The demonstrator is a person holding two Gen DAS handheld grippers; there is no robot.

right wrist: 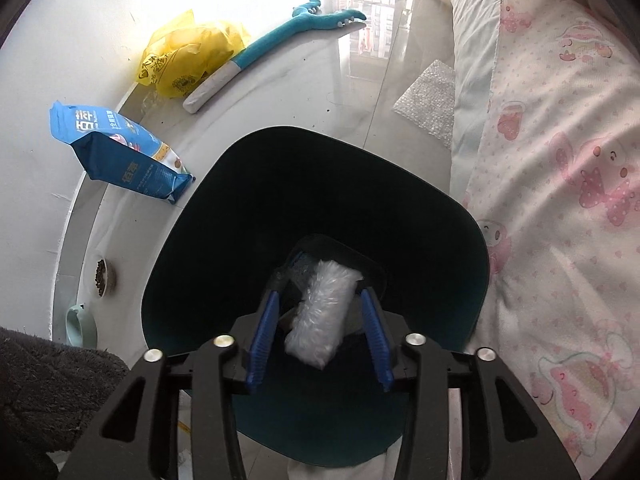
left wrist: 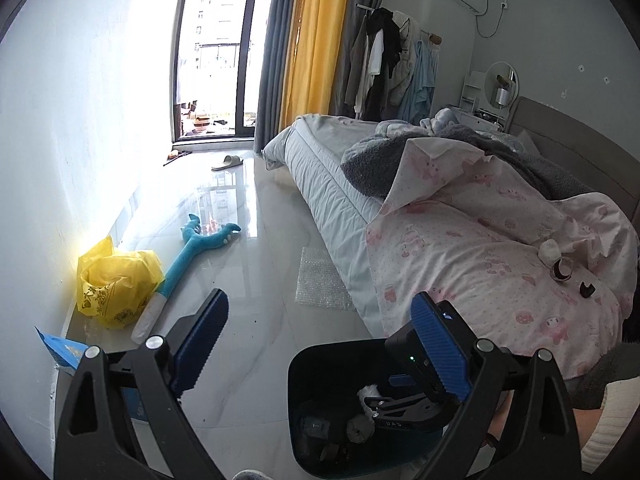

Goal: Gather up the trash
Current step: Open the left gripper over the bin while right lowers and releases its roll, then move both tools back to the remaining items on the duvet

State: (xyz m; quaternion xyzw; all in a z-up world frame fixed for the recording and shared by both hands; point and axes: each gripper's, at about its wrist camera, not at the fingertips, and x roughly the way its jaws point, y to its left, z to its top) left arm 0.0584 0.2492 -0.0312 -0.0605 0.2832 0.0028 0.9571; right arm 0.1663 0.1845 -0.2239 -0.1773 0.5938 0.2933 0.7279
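A dark bin (right wrist: 192, 216) stands on the floor beside the bed. My right gripper (right wrist: 320, 334) points down into it, and a white crumpled plastic wad (right wrist: 324, 312) lies between its blue pads with a gap at the left pad. In the left wrist view the bin (left wrist: 304, 360) holds several scraps, and the right gripper (left wrist: 376, 404) hangs over it. My left gripper (left wrist: 320, 300) is raised above the floor, open wide and empty. A yellow plastic bag (left wrist: 116, 280) and a bubble-wrap sheet (left wrist: 324, 280) lie on the floor.
A blue pet-food bag (right wrist: 120, 148) and a blue plush toy (right wrist: 280, 36) lie near the wall. Two pet bowls (right wrist: 102, 276) sit at the left. The bed's pink quilt (left wrist: 480, 264) carries a tape roll (left wrist: 562, 268) and small bits. A slipper (left wrist: 227, 162) lies by the window.
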